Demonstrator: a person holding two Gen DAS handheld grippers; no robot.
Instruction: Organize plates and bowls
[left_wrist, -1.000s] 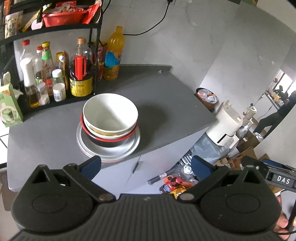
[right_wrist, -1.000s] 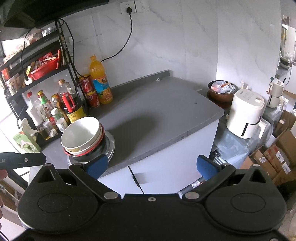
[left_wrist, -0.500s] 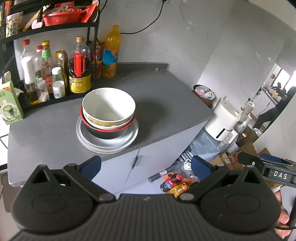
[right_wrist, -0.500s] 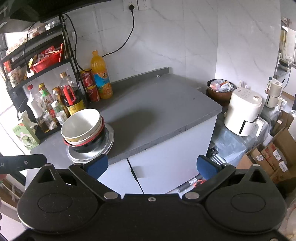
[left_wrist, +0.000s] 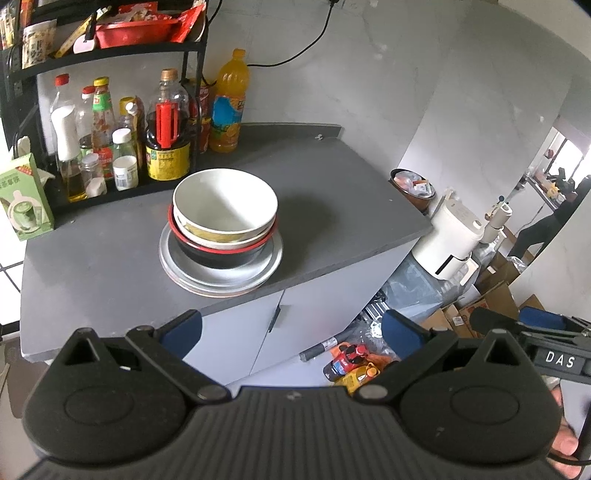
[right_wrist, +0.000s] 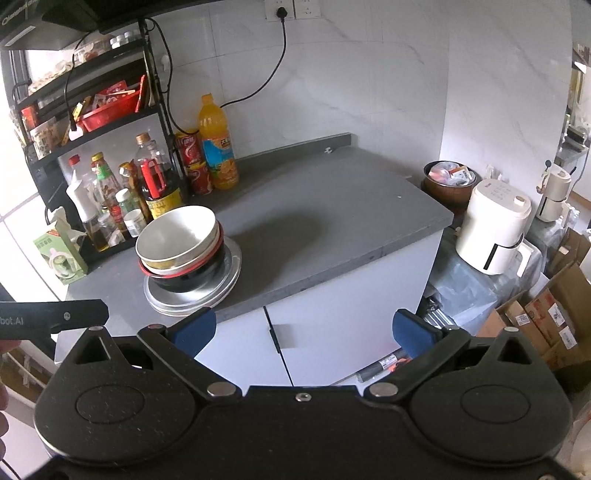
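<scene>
The stacking looks done, or very nearly: every dish in sight sits in one pile on the bench (left_wrist: 110, 258), near its front edge and just in front of the black condiment rack (left_wrist: 22, 85). Both tools hang off the bench, in front of the cabinet doors and well apart from the pile; the left tool (left_wrist: 291, 328) has its blue pads spread wide with nothing between them, and the right tool (right_wrist: 301, 328) is likewise released and empty. If anything remains, it is likely a tidying move: a tool would have to come forward over the bench edge and meet the pile at rim height to square the bowls up, since no loose dish is visible to fetch. The pile has metal plates (left_wrist: 221, 275) at the bottom, the lower rim peeking out beneath the upper. On them stands a black bowl with a red rim (left_wrist: 218, 254), and nested in that a white bowl (left_wrist: 225, 199) with a yellowish band outside; another pale rim shows between the two. The nested bowls lean slightly and sit a little off centre on the plates.
</scene>
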